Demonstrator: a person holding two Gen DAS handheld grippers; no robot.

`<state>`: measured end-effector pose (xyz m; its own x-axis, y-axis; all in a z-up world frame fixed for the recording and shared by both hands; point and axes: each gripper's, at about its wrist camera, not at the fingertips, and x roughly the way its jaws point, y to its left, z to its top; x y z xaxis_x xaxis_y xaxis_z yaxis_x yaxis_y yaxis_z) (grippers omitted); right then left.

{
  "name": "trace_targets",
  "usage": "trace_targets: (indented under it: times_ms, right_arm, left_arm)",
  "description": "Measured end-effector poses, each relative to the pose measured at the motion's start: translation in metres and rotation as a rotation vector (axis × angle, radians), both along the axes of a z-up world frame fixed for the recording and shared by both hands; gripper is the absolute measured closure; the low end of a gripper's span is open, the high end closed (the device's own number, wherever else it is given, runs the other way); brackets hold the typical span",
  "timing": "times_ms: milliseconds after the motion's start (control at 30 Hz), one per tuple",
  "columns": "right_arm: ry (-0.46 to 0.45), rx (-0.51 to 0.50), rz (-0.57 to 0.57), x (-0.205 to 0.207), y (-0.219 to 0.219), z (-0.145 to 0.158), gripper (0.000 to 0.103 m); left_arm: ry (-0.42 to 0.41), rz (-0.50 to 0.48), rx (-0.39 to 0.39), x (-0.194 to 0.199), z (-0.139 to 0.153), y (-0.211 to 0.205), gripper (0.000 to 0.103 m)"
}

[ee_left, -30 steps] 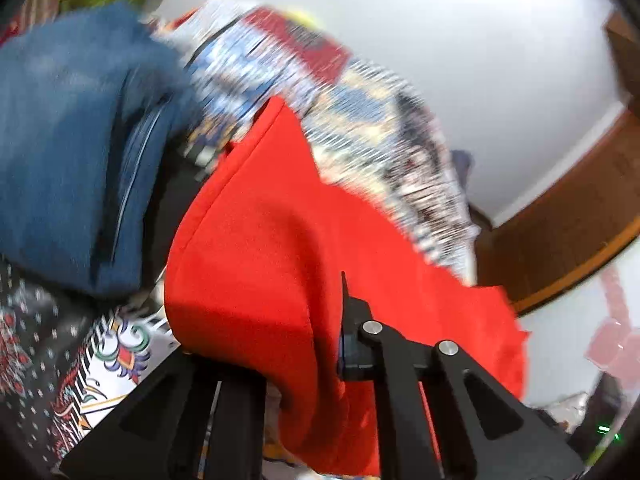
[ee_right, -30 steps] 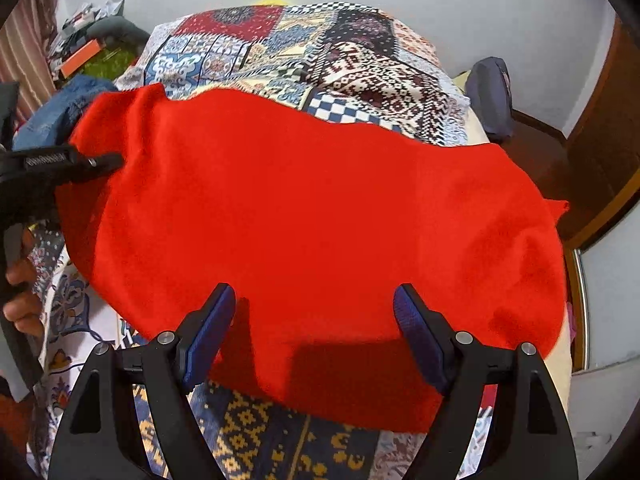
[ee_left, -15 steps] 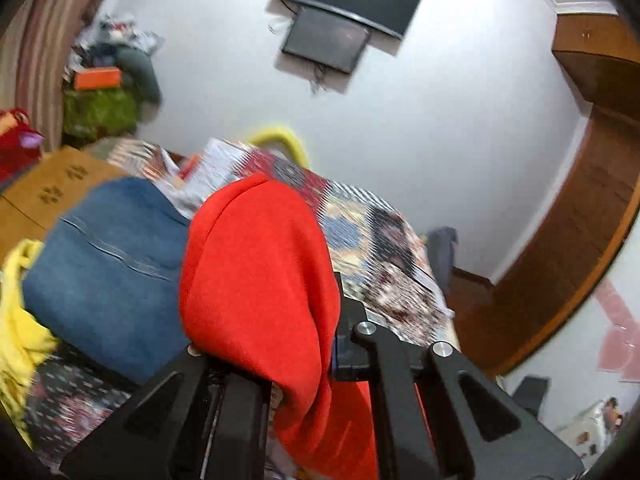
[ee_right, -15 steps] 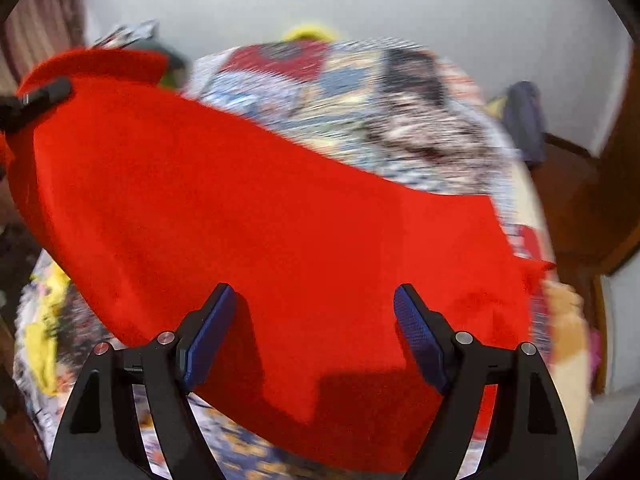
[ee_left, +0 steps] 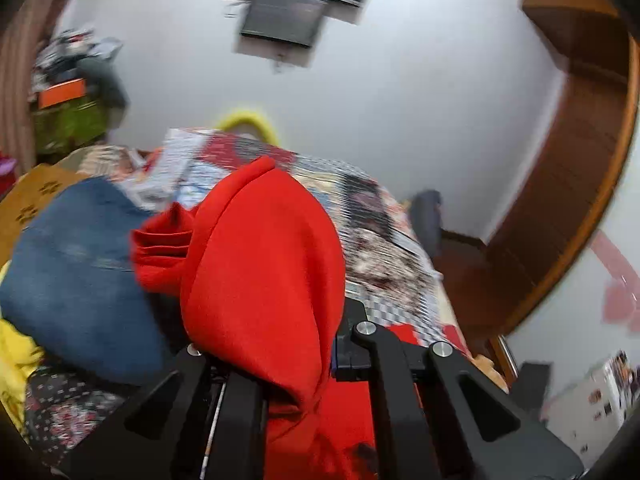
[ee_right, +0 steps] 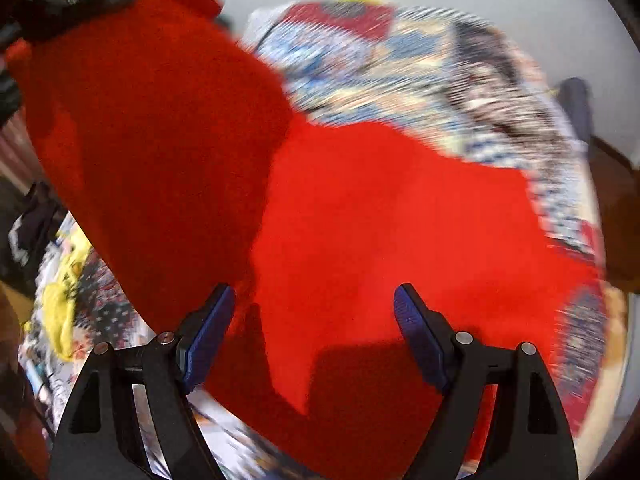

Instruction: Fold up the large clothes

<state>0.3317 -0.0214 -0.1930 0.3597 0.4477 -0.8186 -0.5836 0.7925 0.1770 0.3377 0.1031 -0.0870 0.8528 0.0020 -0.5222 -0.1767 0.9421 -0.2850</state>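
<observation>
We see the left gripper (ee_left: 320,344) pinching the red cloth (ee_right: 360,220) edge, lifted above the bed (ee_right: 460,92); right gripper (ee_right: 314,332) fingers spread over the cloth, holding nothing.

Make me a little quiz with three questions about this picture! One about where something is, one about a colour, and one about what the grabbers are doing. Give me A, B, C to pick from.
1. Where do the jeans lie in the left wrist view?
A. left of the red cloth
B. on the wall
C. on the TV

2. What colour is the big cloth being folded?
A. green
B. red
C. white

3. What is the right gripper doing?
A. pinching the cloth
B. holding the jeans
C. open, holding nothing

Answers:
1. A, the blue jeans sit on the bed left of the raised cloth.
2. B, it is bright red in both views.
3. C, its blue pads stand wide apart above the cloth, while the left gripper is shut on a bunched edge.
</observation>
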Motion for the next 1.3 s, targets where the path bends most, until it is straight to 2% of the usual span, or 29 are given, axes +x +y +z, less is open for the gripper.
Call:
trace_targets:
  times_ms: [100, 233, 333, 367, 400, 433, 500, 567, 600, 633, 767, 833, 900, 967, 1100, 1167, 1233, 1300]
  right_arm:
    - [-0.059, -0.03, -0.154, 0.002, -0.063, 0.013, 0.024]
    - [-0.098, -0.128, -0.286, 0.004, -0.122, 0.012, 0.024]
    - [-0.084, -0.162, -0.338, 0.008, -0.151, 0.005, 0.024]
    - [-0.073, -0.166, -0.354, 0.006, -0.159, 0.001, 0.024]
    - [-0.064, -0.167, -0.363, 0.006, -0.162, -0.001, 0.024]
    - [-0.052, -0.165, -0.372, 0.004, -0.169, -0.004, 0.024]
    - [-0.046, -0.156, -0.381, 0.0, -0.177, -0.005, 0.024]
    - [-0.051, -0.143, -0.378, -0.004, -0.18, 0.001, 0.024]
    - [-0.056, -0.137, -0.373, -0.006, -0.179, 0.005, 0.024]
    - [-0.065, -0.131, -0.368, -0.007, -0.178, 0.009, 0.024]
    - [-0.113, -0.086, -0.339, -0.012, -0.172, 0.03, 0.024]
    - [-0.139, -0.055, -0.314, -0.013, -0.164, 0.042, 0.024]
    - [-0.159, -0.021, -0.288, -0.014, -0.153, 0.052, 0.024]
    - [-0.168, 0.006, -0.259, -0.01, -0.139, 0.06, 0.024]
    - [-0.134, 0.061, -0.197, 0.003, -0.104, 0.063, 0.024]
    - [-0.11, 0.067, -0.163, 0.007, -0.082, 0.056, 0.024]
    - [-0.078, 0.048, -0.124, 0.012, -0.061, 0.044, 0.024]
    - [-0.056, 0.022, -0.092, 0.012, -0.046, 0.032, 0.024]
  left_arm:
    - [0.021, -0.121, 0.004, 0.014, -0.007, -0.046, 0.097]
    - [0.117, -0.289, 0.024, 0.028, -0.038, -0.105, 0.097]
    - [0.251, -0.443, 0.07, 0.032, -0.079, -0.142, 0.097]
    - [0.294, -0.472, 0.059, 0.032, -0.09, -0.146, 0.096]
    - [0.371, -0.511, 0.023, 0.034, -0.107, -0.149, 0.094]
    - [0.419, -0.527, -0.002, 0.033, -0.119, -0.149, 0.089]
    - [0.47, -0.536, -0.013, 0.027, -0.129, -0.146, 0.084]
    - [0.466, -0.555, 0.004, 0.019, -0.124, -0.143, 0.081]
    - [0.46, -0.563, 0.017, 0.015, -0.119, -0.14, 0.076]
    - [0.447, -0.574, 0.041, 0.007, -0.111, -0.139, 0.069]
    - [0.351, -0.586, 0.122, -0.02, -0.078, -0.13, 0.057]
    - [0.304, -0.556, 0.162, -0.029, -0.062, -0.118, 0.044]
    - [0.269, -0.496, 0.204, -0.03, -0.054, -0.101, 0.04]
    - [0.262, -0.446, 0.234, -0.026, -0.052, -0.083, 0.039]
    - [0.324, -0.336, 0.299, -0.01, -0.07, -0.047, 0.039]
    - [0.394, -0.316, 0.25, -0.002, -0.091, -0.028, 0.039]
    - [0.462, -0.333, 0.18, 0.002, -0.114, -0.016, 0.039]
    - [0.5, -0.349, 0.141, 0.0, -0.133, -0.012, 0.038]
